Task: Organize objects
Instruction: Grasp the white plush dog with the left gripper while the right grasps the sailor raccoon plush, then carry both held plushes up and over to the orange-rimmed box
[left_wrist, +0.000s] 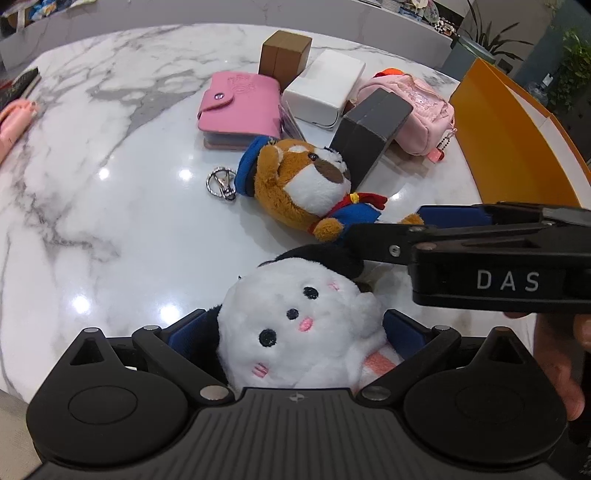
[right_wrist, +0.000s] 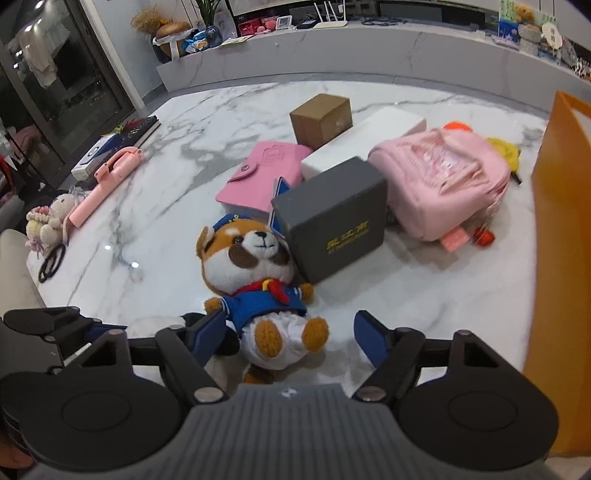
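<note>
The left gripper (left_wrist: 295, 328) clasps a round white plush toy (left_wrist: 295, 332). The right gripper (right_wrist: 288, 332) straddles the brown sailor-suited plush dog (right_wrist: 258, 284), pads apart from it, on the white marble table (right_wrist: 155, 221). Beyond stands a grey cardboard box (right_wrist: 332, 218).

Marble-look tabletop (left_wrist: 110, 206): glossy, smooth, reflective. 2 plush toys, white (left_wrist: 295, 332) and brown (right_wrist: 255, 273): fuzzy cloth. Grey box (right_wrist: 332, 218): matt card; pink wallet (left_wrist: 240, 107): smooth leatherette.

Home living rm: marble table (right_wrist: 369, 295), plants (right_wrist: 210, 7), knickknack shelf (right_wrist: 332, 33).
</note>
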